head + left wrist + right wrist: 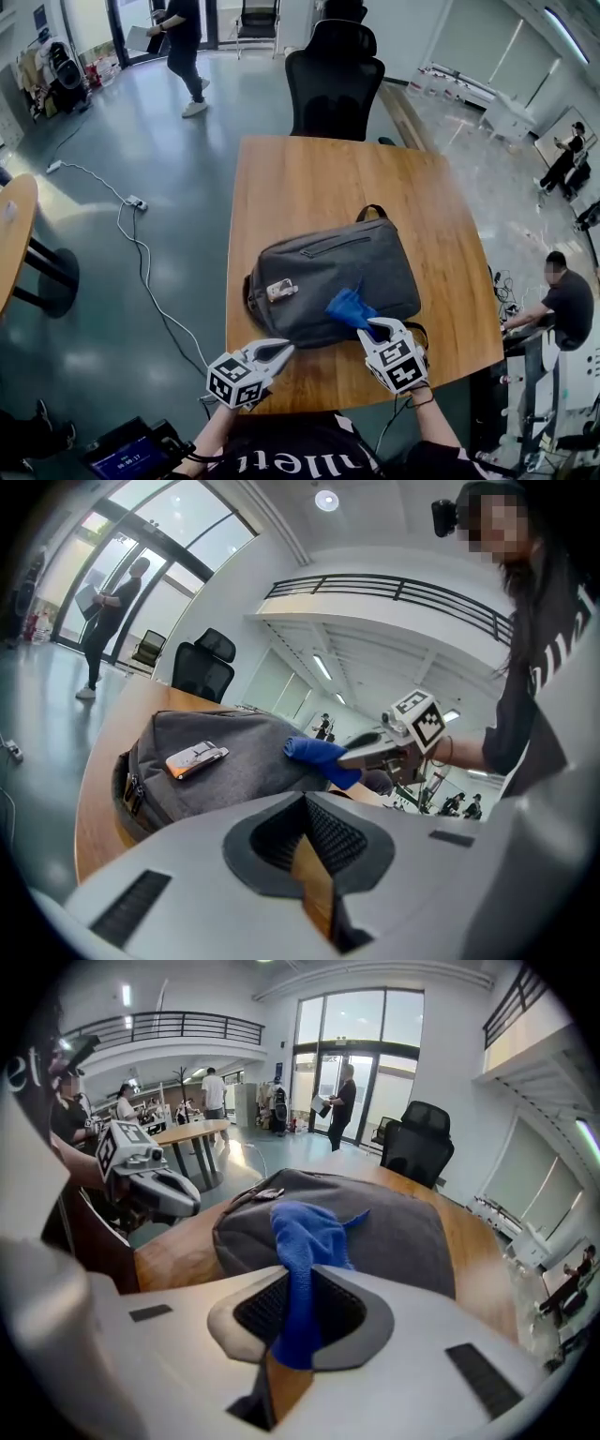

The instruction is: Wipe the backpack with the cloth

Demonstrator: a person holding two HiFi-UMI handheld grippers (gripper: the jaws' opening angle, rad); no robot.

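A grey backpack (337, 272) lies flat on the wooden table (309, 178), with a small metal tag (280, 290) on its near left part. My right gripper (380, 329) is shut on a blue cloth (349, 307), which rests on the backpack's near right edge. In the right gripper view the blue cloth (305, 1232) runs out between the jaws onto the backpack (394, 1222). My left gripper (281, 349) hangs shut and empty over the table's front edge, just short of the bag. The left gripper view shows the backpack (216, 771), the blue cloth (319, 752) and the right gripper (361, 755).
A black office chair (334, 80) stands at the table's far end. A round table (14, 234) is at the left, and a power strip with cable (137, 202) lies on the floor. One person (185, 47) walks at the back; another (562, 300) sits at the right.
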